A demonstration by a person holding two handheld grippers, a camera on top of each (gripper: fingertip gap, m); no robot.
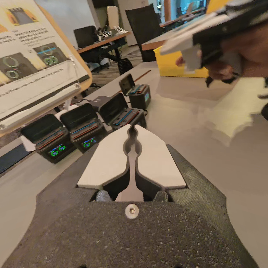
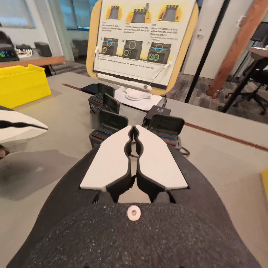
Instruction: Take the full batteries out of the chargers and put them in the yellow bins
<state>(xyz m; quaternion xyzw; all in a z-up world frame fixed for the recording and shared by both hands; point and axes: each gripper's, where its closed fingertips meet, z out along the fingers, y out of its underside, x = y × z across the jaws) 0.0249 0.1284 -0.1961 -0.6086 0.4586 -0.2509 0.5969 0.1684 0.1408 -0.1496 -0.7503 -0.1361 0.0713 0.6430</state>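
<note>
Four black chargers stand with lids open on the grey table (image 1: 188, 145). In the left wrist view they are the nearest (image 1: 52, 145), second (image 1: 85, 134), third (image 1: 124, 114) and farthest (image 1: 137, 92). Batteries with blue and red edges (image 1: 87, 127) sit in their slots. Green rings glow on the two nearest displays (image 1: 56, 150). My left gripper (image 1: 132, 127) is shut and empty, its tips just short of the third charger. My right gripper (image 2: 133, 128) is shut and empty, above two chargers (image 2: 107, 130) (image 2: 165, 130). A yellow bin (image 1: 174, 66) (image 2: 23, 87) stands behind.
An instruction board on a white stand (image 2: 137, 43) rises behind the chargers. A black power adapter (image 2: 158, 111) with cables lies by them. The right gripper (image 1: 188, 43), held by a hand, hovers near the bin. A second yellow edge (image 2: 265, 181) shows at right. Desks and chairs stand beyond. The grippers' ends are close to 15 cm from one another.
</note>
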